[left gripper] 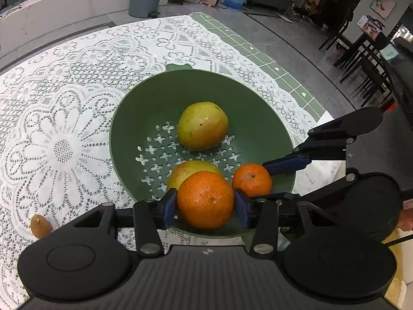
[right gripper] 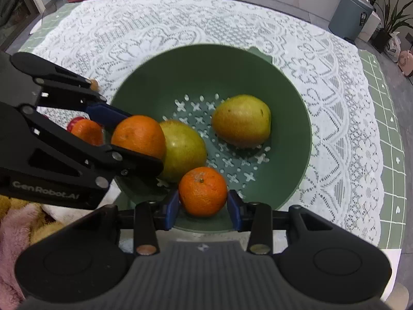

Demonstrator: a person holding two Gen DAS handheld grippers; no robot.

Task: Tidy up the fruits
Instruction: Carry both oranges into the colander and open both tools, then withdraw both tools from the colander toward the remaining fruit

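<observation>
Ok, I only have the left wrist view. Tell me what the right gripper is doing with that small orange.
Observer: The right gripper is shut on the small orange, with a pad on each side, over the near edge of the green bowl.
Operator: Now check outside the bowl on my side.
Observer: A third orange sits outside the bowl, beyond the left gripper and its large orange.
</observation>
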